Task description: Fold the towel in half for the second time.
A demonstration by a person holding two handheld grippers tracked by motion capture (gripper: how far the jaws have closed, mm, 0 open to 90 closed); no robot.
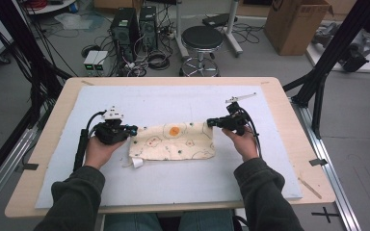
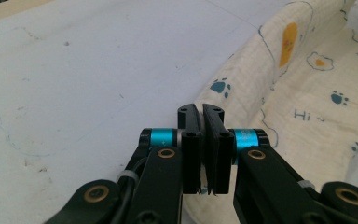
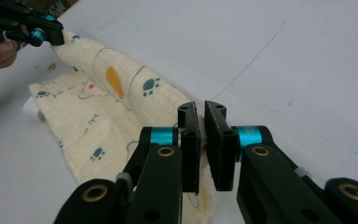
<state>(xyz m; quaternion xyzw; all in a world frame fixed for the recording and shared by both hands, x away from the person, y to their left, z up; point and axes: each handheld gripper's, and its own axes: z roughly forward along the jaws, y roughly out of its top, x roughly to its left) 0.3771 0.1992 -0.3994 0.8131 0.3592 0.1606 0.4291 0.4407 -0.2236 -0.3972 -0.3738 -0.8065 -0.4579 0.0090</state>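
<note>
A cream cloth [image 1: 173, 142] printed with paw marks, eggs and an orange spot lies across the middle of the white mat. My left gripper [image 1: 135, 130] is shut on its far left corner, and in the left gripper view the closed jaws [image 2: 201, 109] sit against the cloth's rolled edge [image 2: 307, 93]. My right gripper [image 1: 210, 122] is shut on the far right corner. In the right gripper view a strip of cloth [image 3: 98, 102] runs from under my jaws [image 3: 202, 108] to the left gripper [image 3: 58, 38], where the corner is held slightly raised.
The white mat [image 1: 173, 183] covers most of the wooden table [image 1: 294, 144]. A small white tag [image 1: 137, 162] sticks out at the cloth's near left corner. Beyond the table stand a black stool [image 1: 201, 38], computer towers [image 1: 125, 24] and a cardboard box [image 1: 294, 24].
</note>
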